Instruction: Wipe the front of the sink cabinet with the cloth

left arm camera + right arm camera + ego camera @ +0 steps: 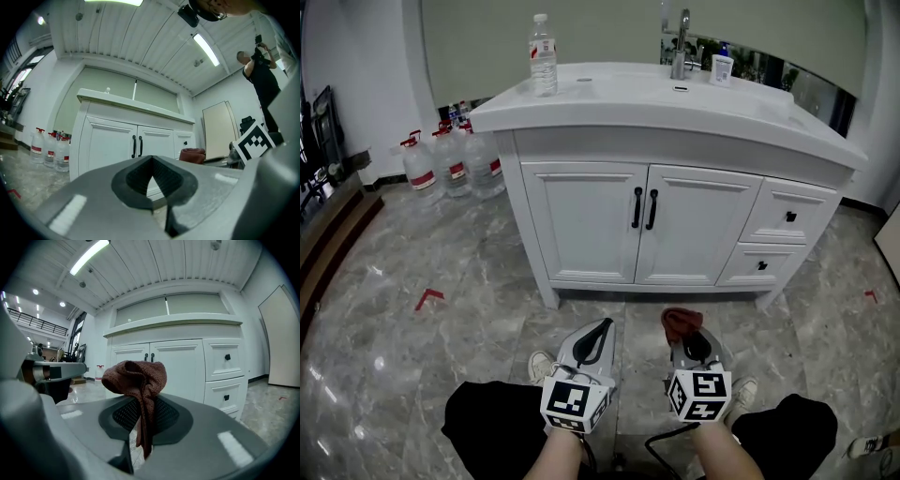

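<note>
Jaws of the right gripper (140, 414) are closed on the cloth (136, 376), a reddish-brown knitted rag. A narrow strip of it is pinched between the dark ribbed pads and hangs below them, and the rest bunches up in a lump above the tips. In the head view the cloth (682, 322) sticks out just past the tips of the right gripper (690, 337).

Jaws of the left gripper (152, 161) are brought together with nothing between them, the ribbed pads meeting at the tip. In the head view the left gripper (594, 336) is held level with the right one and just to its left, the two apart. Both are held low over the grey marble floor (469, 281).

Straight ahead of both sets of jaws, and well apart from them, stands the white sink cabinet (581, 220). Its two doors are shut and their black handles (643, 208) sit side by side, ahead of the gap between the two grippers. Two drawers (787, 217) with black knobs lie ahead and to the right of the right jaws. The cloth is not touching the cabinet front.

Up on the white worktop (619, 94), beyond the jaws, are a clear water bottle (543, 54), a chrome faucet (681, 45) and a small white bottle (721, 68). Far to the left of the left jaws, several water jugs (450, 164) stand on the floor beside the cabinet.
</note>
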